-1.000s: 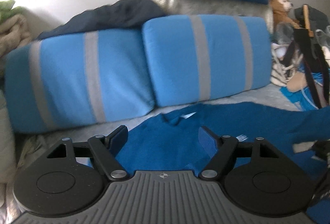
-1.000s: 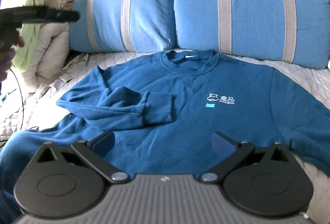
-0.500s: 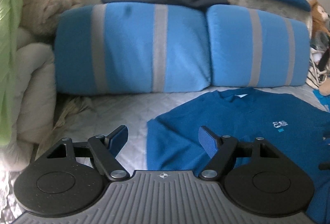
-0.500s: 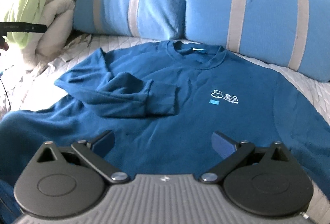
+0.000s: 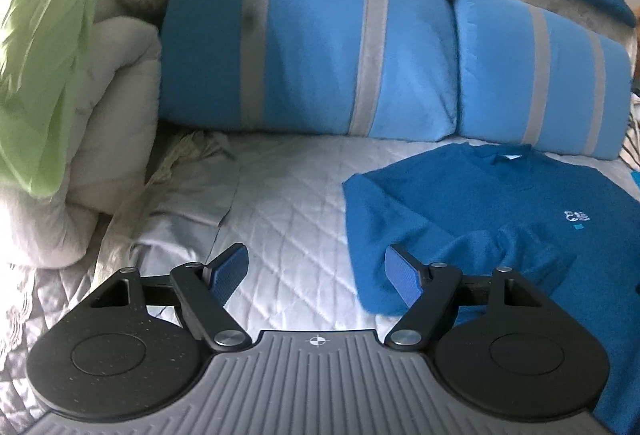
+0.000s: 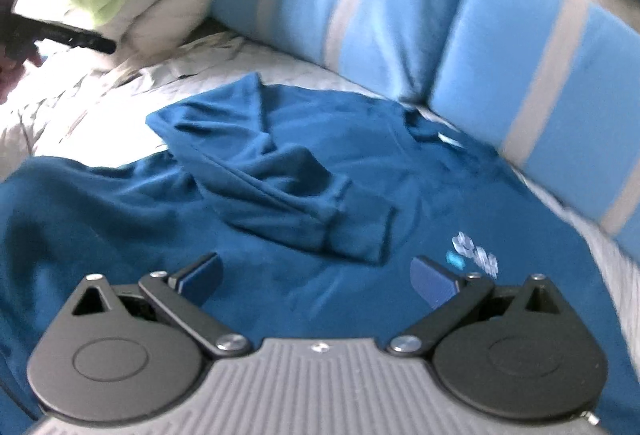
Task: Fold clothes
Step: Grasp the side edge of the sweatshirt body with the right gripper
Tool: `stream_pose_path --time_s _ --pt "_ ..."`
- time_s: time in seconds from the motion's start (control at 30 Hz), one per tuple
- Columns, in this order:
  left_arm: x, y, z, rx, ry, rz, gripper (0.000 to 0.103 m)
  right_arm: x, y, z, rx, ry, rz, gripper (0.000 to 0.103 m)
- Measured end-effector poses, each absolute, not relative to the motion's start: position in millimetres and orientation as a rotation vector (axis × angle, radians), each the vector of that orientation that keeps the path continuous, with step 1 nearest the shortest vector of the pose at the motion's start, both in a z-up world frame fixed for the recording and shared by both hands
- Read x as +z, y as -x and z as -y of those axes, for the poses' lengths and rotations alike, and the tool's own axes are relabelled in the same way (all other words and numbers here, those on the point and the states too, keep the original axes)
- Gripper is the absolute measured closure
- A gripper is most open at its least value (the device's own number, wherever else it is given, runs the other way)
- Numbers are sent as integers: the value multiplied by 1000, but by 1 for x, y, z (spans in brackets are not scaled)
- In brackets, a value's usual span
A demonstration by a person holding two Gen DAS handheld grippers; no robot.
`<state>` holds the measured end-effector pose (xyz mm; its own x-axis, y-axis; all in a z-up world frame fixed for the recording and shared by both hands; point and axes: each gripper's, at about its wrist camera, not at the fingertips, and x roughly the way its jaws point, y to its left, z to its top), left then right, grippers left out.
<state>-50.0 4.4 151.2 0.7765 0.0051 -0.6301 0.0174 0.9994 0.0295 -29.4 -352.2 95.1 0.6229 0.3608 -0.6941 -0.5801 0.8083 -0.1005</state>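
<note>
While the blue sweatshirt (image 6: pixel 360 155) lies spread front-up on the quilted bed (image 5: pixel 280 203), its collar toward the two striped pillows (image 5: pixel 312 55), one sleeve (image 6: pixel 288 187) is folded across its chest. The left gripper (image 5: pixel 316 273) hovers over the bare quilt just beside the sweatshirt's edge, jaws spread with nothing between them. The right gripper (image 6: pixel 316 277) hangs above the sweatshirt's body near the small chest logo (image 6: pixel 474 253), jaws likewise spread and seemingly clear of the cloth, though that view is blurred.
</note>
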Motion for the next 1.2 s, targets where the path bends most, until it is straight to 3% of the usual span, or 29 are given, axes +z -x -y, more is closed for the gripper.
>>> stream_pose_path --time_s 0.33,0.6,0.83,1.03,1.1,1.2 --pt "133 62 -25 20 4 -723 28 75 -3 312 686 616 -634 6" --pt "124 67 -37 39 31 -740 28 49 -32 279 777 883 -625 23" --pt "117 67 -44 60 54 -759 28 36 -49 265 877 919 -671 34" --pt "113 67 -48 64 75 -772 28 28 -43 258 927 956 -694 60" --pt "112 66 -48 62 82 -775 28 29 -41 259 928 955 -696 80" --pt "111 65 -46 61 80 -773 28 33 -40 261 916 943 -693 93"
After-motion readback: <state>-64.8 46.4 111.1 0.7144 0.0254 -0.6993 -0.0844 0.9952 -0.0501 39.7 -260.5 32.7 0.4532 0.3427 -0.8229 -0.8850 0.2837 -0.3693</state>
